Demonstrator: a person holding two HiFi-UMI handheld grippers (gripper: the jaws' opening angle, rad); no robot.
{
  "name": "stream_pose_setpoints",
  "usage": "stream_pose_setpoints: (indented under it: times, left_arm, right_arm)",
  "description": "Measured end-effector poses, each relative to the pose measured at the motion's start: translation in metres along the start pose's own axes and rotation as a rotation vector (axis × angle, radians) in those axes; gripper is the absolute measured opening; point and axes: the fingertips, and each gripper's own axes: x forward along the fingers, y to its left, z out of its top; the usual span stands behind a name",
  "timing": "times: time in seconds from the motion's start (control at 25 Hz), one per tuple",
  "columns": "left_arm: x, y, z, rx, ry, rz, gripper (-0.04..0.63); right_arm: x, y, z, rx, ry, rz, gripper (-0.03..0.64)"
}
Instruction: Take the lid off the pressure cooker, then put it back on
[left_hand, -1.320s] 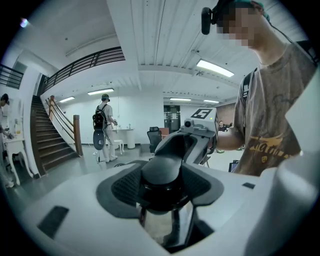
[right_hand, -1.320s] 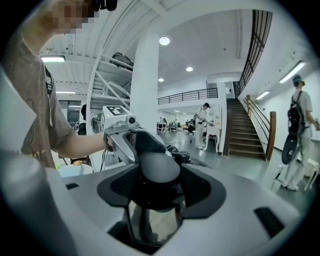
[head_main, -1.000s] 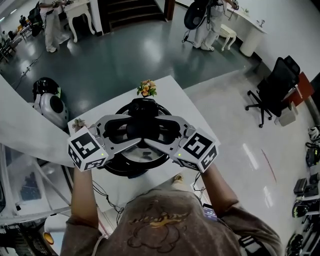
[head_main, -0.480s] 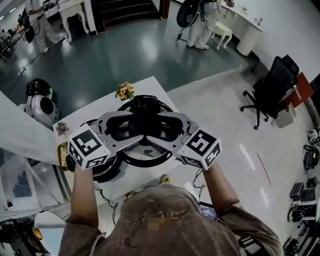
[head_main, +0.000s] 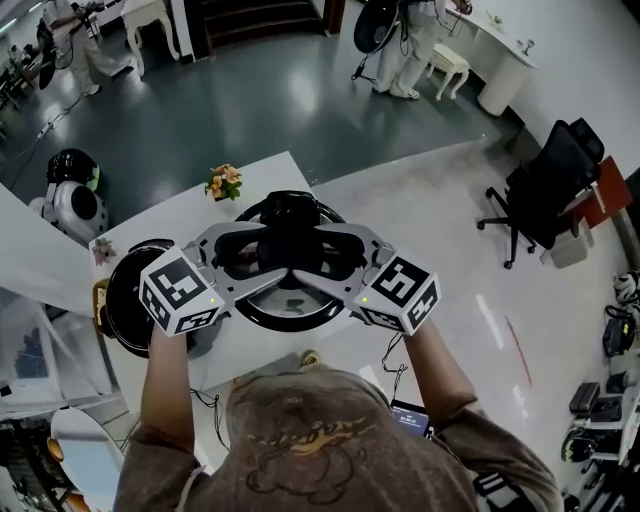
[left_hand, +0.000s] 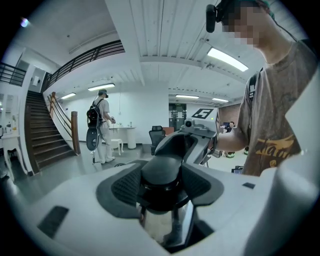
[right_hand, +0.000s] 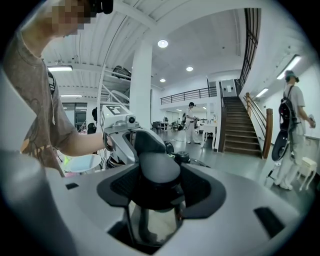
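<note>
my left gripper and right gripper jaws clench the lid handle, apparently; keep lid level, clear of cooker.

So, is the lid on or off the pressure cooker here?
Off. The left gripper and right gripper clamp the lid; the cooker pot sits apart, at the left on the table.
</note>
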Motion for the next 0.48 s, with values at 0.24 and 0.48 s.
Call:
stream_pose_setpoints:
  times: [0.24,0.48]
  left_arm:
    - [0.037,-0.003,-0.022,-0.049,0.041,-0.025,0.259]
    - [0.058,-0.002,-0.06,-0.045,0.102,-0.073,0.259]
  right_arm:
    - [-0.011,-0.017,-0.036,0.02,0.044,-0.011,0.262]
    - [-0.001,-0.023,-0.076,0.064,0.057,-0.036,0.262]
